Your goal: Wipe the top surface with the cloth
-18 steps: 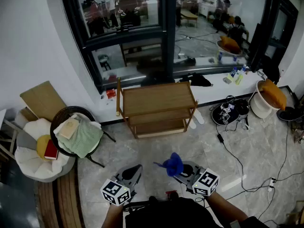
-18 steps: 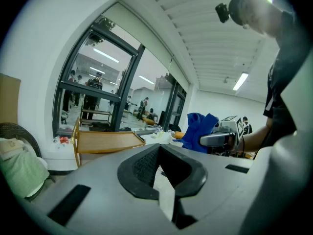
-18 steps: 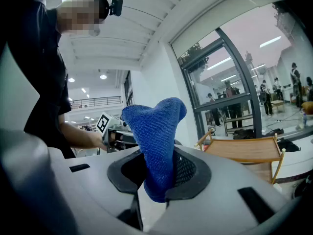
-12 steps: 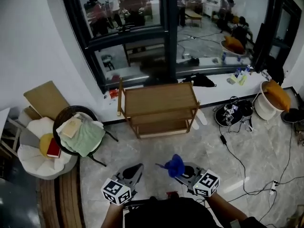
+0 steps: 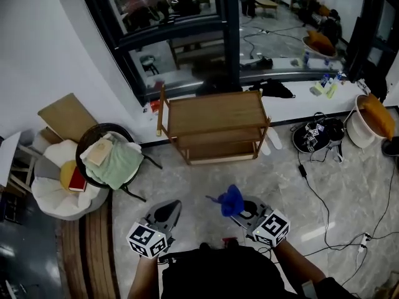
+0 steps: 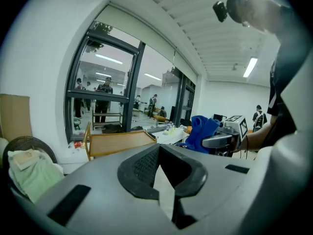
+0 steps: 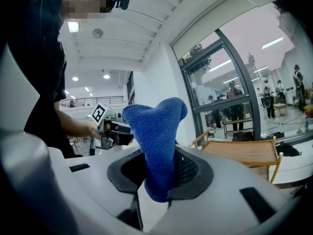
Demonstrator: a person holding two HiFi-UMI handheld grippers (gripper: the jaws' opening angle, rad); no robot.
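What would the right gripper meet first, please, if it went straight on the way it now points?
Probably nothing nearby: the right gripper, shut on the blue cloth, points left of the wooden shelf toward the white wall; depth is unclear.

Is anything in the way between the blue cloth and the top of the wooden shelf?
No, nothing visible is. The blue cloth, held by the right gripper, has only bare grey floor between it and the wooden shelf. The shelf's top is bare. The black chair with a green towel stands off to the left.
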